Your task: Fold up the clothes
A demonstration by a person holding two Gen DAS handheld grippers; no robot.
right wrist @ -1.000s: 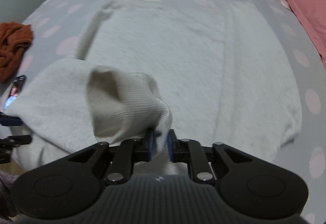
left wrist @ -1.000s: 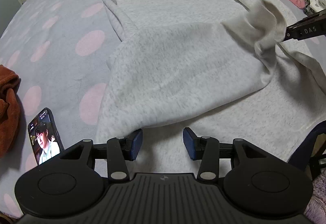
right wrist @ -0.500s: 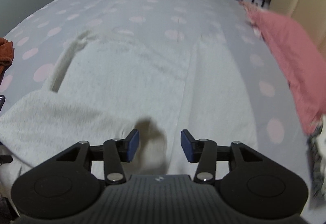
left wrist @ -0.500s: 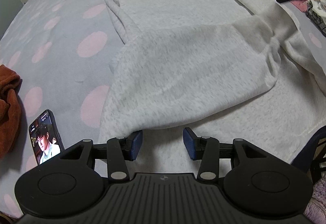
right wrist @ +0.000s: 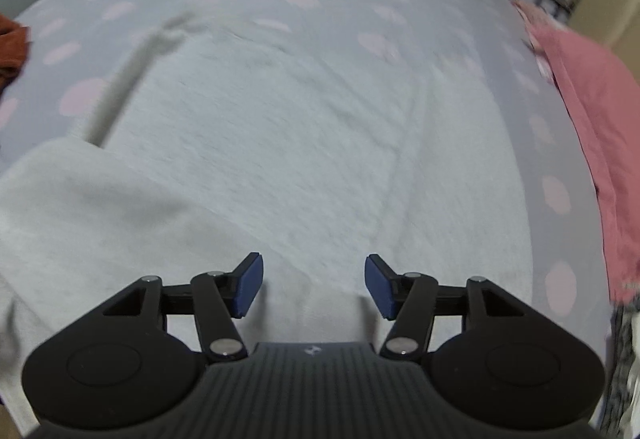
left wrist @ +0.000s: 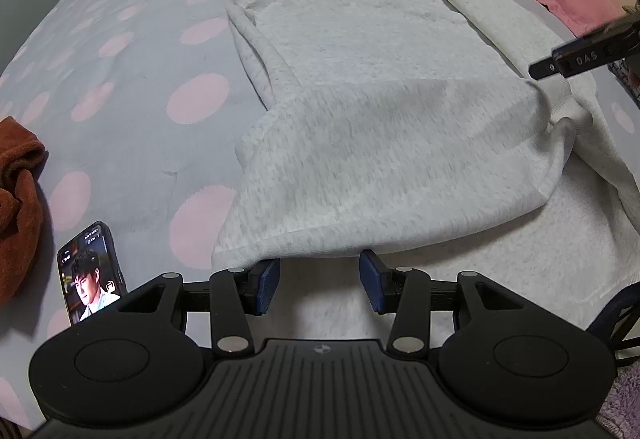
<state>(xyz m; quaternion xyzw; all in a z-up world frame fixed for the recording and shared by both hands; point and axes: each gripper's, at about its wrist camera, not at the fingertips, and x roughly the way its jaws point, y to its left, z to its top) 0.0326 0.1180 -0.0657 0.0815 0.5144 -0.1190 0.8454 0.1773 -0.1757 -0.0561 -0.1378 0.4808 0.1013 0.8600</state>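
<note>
A light grey sweatshirt (left wrist: 380, 51) lies spread on the polka-dot bed, with one sleeve (left wrist: 392, 159) folded across its body; it also shows in the right wrist view (right wrist: 280, 127). My left gripper (left wrist: 318, 285) is open and empty, its fingertips at the near edge of the folded sleeve. My right gripper (right wrist: 314, 285) is open and empty, hovering over the garment's right side. One finger of the right gripper shows in the left wrist view (left wrist: 580, 59), just above the sleeve cuff (left wrist: 568, 111).
A phone (left wrist: 90, 273) with a lit screen lies on the bed at the near left. A rust-brown cloth (left wrist: 18, 199) is bunched at the far left. A pink pillow (right wrist: 592, 127) runs along the right side. The grey sheet (left wrist: 132, 71) has pink dots.
My right gripper let go of the sleeve cuff and opened. The cuff dropped onto the sweatshirt and lies flat. The right gripper rose, then came back down near the cuff. The left gripper stayed put.
</note>
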